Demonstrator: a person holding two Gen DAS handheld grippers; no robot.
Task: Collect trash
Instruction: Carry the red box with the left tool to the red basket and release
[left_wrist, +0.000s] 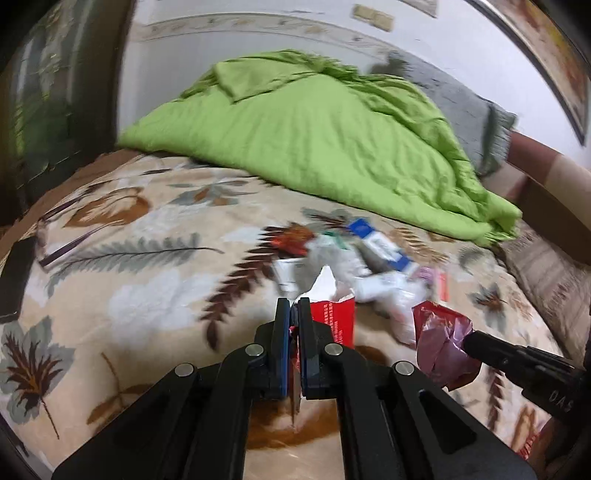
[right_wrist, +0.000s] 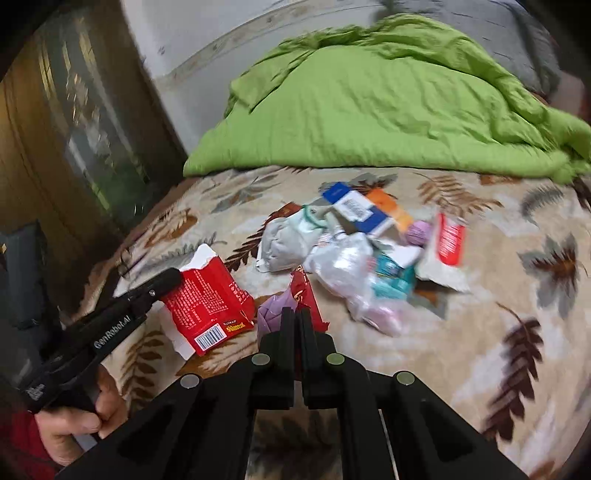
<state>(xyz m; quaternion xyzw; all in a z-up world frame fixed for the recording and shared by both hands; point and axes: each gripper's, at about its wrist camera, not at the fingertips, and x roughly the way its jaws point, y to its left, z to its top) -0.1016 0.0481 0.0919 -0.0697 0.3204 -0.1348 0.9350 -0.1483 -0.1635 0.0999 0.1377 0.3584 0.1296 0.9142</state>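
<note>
Bed: leaf-print beige blanket (right_wrist: 480, 295), rumpled green quilt (right_wrist: 369, 110) at far side.
Trash: mixed heap of crumpled wrappers & boxes (right_wrist: 354, 251) mid-blanket.
L gripper (left_wrist: 294, 306): clamped on torn red carton (right_wrist: 207, 299), white inside.
R gripper (right_wrist: 295, 315): clamped on crinkled red plastic wrapper (left_wrist: 443, 339).

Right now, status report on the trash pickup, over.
Left tool shut on red box. Right tool shut on red wrapper. Trash pile on bed; nothing blocking.
</note>
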